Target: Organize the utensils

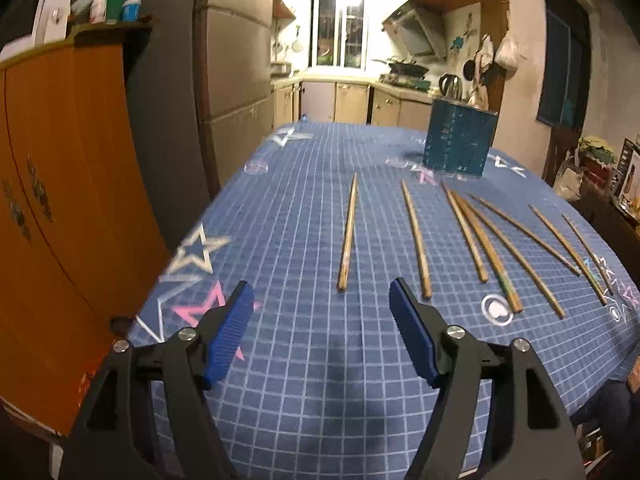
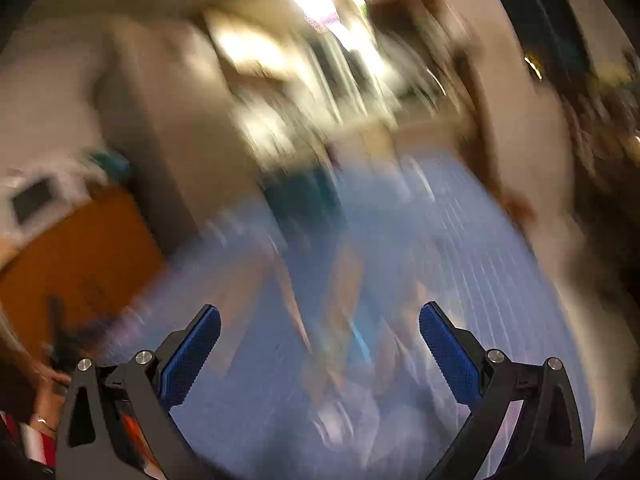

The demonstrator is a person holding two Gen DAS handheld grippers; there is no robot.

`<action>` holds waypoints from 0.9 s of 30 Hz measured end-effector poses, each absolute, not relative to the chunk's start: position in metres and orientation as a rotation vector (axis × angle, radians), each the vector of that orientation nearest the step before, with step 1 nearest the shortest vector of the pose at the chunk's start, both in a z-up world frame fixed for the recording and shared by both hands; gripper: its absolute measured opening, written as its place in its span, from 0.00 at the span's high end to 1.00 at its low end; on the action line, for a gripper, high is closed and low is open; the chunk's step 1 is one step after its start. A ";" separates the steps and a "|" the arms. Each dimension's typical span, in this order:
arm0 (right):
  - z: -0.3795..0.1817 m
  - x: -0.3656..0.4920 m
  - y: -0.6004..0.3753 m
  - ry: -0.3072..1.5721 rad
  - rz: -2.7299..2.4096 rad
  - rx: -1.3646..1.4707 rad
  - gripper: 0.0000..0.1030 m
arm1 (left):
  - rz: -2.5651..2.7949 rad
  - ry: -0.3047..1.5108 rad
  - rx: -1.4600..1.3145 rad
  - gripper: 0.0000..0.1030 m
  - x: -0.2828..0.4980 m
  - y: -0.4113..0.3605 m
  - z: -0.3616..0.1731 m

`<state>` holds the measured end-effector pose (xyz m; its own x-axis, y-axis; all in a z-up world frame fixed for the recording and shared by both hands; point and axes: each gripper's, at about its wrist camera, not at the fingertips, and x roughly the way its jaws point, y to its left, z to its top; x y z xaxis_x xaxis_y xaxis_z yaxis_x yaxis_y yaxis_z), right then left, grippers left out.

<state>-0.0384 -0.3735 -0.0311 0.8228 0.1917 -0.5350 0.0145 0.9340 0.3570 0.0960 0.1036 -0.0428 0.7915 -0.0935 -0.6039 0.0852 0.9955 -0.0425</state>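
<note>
Left tool [image 1: 322, 294] above unlabelled chopsticks [image 1: 347, 236]

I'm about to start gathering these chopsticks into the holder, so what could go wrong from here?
The crossed chopsticks overlap, so the open left claw might grab two or nudge neighbours. The far-right chopstick lies near the table edge and could roll off. The right wrist view is blurred, so aiming the right claw is uncertain.

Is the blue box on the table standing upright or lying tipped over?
Upright. The blue box stands on its base on the checked tablecloth, its sides rising straight beyond the chopsticks.
</note>
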 end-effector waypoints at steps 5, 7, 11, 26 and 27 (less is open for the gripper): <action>-0.059 -0.059 -0.379 0.635 -0.054 0.372 0.04 | -0.108 0.743 0.072 0.34 0.122 0.099 -0.057; -0.046 -0.062 -0.375 0.586 -0.014 0.353 0.04 | -0.169 0.772 0.061 0.34 0.144 0.099 -0.056; -0.032 -0.057 -0.349 0.550 -0.014 0.225 0.04 | -0.198 0.819 0.126 0.42 0.179 0.091 -0.066; -0.027 -0.076 -0.342 0.476 0.019 0.175 0.04 | -0.473 0.720 0.103 0.49 0.132 0.042 -0.038; -0.025 -0.077 -0.342 0.468 0.004 0.166 0.04 | -0.397 0.719 0.122 0.49 0.130 0.047 -0.036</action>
